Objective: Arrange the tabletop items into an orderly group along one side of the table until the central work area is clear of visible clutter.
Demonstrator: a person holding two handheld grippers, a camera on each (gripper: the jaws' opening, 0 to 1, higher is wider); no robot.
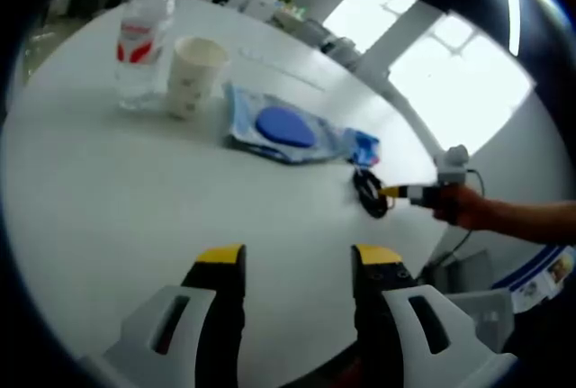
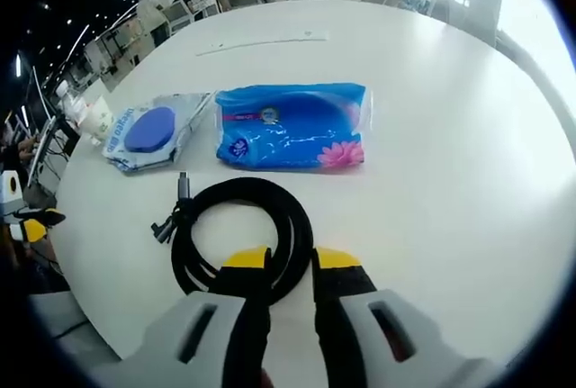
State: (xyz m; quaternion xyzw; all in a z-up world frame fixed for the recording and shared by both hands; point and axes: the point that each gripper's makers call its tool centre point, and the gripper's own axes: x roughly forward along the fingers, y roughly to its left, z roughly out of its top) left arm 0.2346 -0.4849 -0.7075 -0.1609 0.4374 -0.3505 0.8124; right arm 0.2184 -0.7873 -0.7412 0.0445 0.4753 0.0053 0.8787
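Table (image 2: 468, 163) first, since it's the biggest thing going: round, white, with most of its top bare. Behind it is an office with desks and ceiling light strips, and bright windows show in the left gripper view.

Next down in size is the blue tissue pack (image 2: 291, 127), lying flat toward the middle of the table in the right gripper view. It has a pink lotus flower printed on one corner and a small round logo, but the writing is too small for me to read. Just beside it sits the wet wipes pack (image 2: 149, 133), pale blue and white with a round dark-blue lid; its lettering is also unreadable. From the left gripper view the same wipes pack (image 1: 283, 128) lies near the paper cup (image 1: 193, 75) and the water bottle (image 1: 142, 49), which stand upright just beside each other. The bottle is clear with a red and white label, text too blurry to make out. The cup is cream with a faint printed pattern.

Black cable (image 2: 238, 235) is coiled in a loop near the table edge, plug end sticking out to one side.

Right gripper (image 2: 291, 260), yellow-tipped, has its jaws pinched on the near strand of the cable coil. In the left gripper view you can see it (image 1: 392, 194) at the cable (image 1: 368, 192), with a hand (image 1: 463, 205) behind it.

Left gripper (image 1: 299, 257) hovers over bare table with jaws spread apart, nothing between them.
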